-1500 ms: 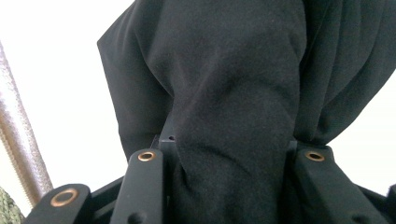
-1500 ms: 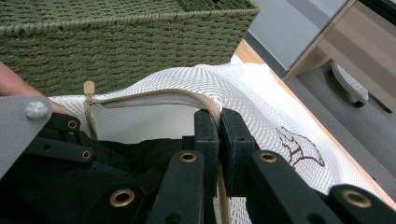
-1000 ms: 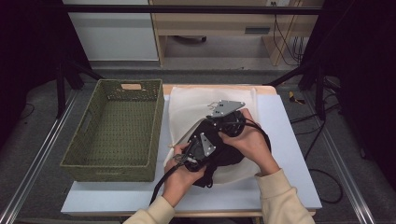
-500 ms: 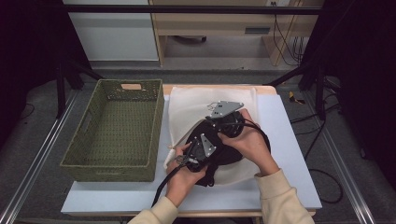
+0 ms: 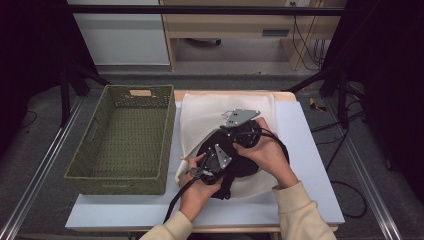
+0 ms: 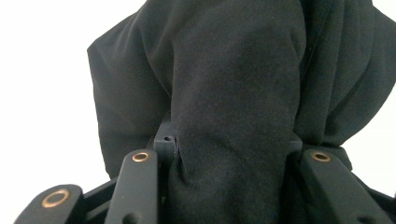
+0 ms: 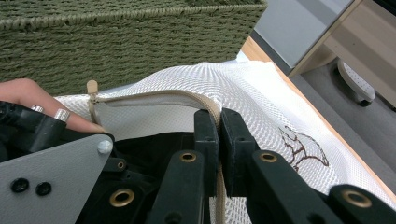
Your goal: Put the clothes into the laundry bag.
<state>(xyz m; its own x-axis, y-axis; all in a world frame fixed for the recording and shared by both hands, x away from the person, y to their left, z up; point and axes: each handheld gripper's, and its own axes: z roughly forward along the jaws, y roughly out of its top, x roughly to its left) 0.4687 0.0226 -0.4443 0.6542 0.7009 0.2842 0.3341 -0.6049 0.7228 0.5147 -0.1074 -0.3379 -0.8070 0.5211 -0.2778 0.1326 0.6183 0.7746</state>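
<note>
Pale tabletop (image 5: 310, 165): woven green basket (image 5: 122, 145), white mesh bag (image 7: 261, 102), soft black cloth (image 6: 233, 93).

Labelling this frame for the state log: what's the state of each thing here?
Mesh laundry bag: zipper open, edge lifted.
Black garment: bunched, going in at the bag's mouth.
Left tool: closed on the garment.
Right tool: shut on the bag's zipper edge.
Green basket: empty, upright.

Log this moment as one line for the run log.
right tongs: shut on mesh bag zipper edge | left tongs: black garment between jaws, grip unclear | green basket: beside bag
</note>
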